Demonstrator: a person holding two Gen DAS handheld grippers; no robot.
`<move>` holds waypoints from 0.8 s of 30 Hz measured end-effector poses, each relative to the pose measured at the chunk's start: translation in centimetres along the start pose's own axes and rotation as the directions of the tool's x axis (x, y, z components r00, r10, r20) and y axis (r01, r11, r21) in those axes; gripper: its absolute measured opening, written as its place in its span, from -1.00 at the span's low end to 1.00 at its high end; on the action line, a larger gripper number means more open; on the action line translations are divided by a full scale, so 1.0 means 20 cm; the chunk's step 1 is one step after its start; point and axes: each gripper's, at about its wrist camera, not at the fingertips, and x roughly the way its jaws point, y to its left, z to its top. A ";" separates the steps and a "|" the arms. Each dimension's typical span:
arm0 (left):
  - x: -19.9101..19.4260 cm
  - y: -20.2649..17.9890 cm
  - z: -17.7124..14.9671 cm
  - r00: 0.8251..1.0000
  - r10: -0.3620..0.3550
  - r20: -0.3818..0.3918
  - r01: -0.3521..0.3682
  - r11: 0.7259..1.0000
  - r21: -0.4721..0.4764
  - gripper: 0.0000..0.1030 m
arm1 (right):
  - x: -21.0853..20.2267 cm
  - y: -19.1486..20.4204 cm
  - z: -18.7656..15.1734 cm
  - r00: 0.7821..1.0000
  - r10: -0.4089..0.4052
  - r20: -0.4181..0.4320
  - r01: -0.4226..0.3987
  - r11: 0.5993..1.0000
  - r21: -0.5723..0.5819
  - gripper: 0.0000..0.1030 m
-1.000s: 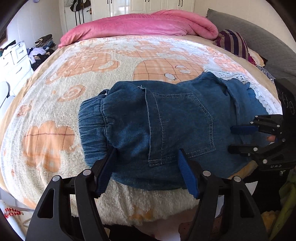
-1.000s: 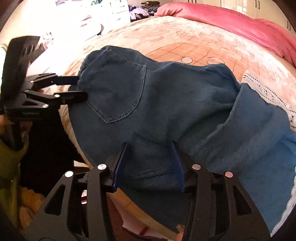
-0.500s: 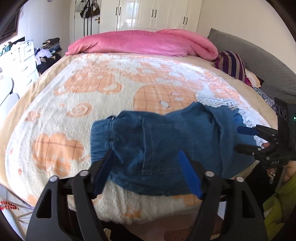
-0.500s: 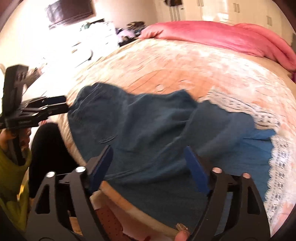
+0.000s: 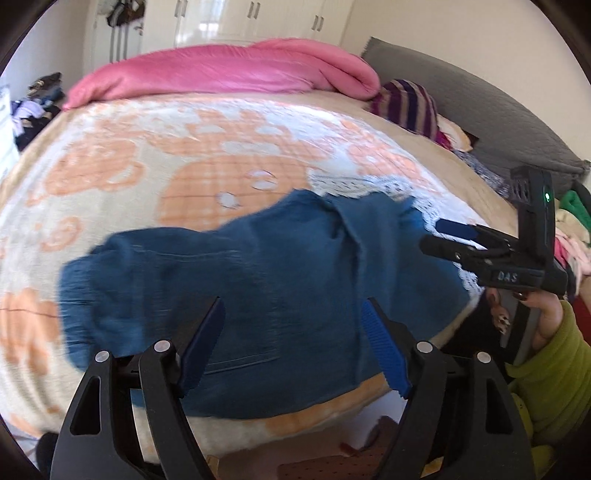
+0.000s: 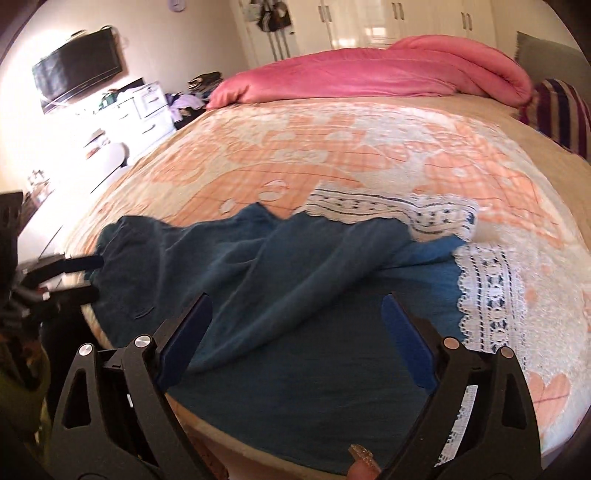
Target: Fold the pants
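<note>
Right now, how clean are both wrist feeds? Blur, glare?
Left wrist: motion smear on the pants and blanket; its own fingers stay sharp. Right wrist: glare blows out the dresser side at left; pants edges soft. Both: fisheye bulge.

1. Bed blanket, cream with orange check pattern, fills most of both views.
2. Pink duvet bunched along far edge, 12 o'clock.
3. Striped pillow at 1 o'clock in left view, touching duvet end.
4. Grey headboard at 2 o'clock.
5. White wardrobe doors behind bed.
6. Wall TV at 10 o'clock in right view; white drawers below it.
7. Clothes pile at 10 o'clock in left view.
</note>
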 end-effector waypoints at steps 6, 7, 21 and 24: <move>0.14 -0.11 0.03 0.996 -0.073 -0.045 0.075 0.996 0.046 0.46 | 0.04 -0.04 0.09 1.000 -0.023 -0.008 0.023 1.000 0.005 0.75; 0.17 -0.14 0.04 0.995 -0.090 -0.053 0.093 0.994 0.054 0.46 | 0.05 -0.04 0.11 1.000 -0.027 -0.005 0.027 1.000 -0.006 0.75; 0.47 -0.21 0.08 0.951 -0.278 -0.134 0.281 0.960 -0.001 -0.08 | 0.39 0.00 0.37 0.991 -0.085 -0.107 0.073 0.992 -0.105 0.75; 0.51 -0.21 0.03 0.945 -0.292 -0.145 0.293 0.956 -0.011 -0.53 | 0.48 0.05 0.41 0.986 -0.095 -0.135 0.076 0.987 -0.144 0.75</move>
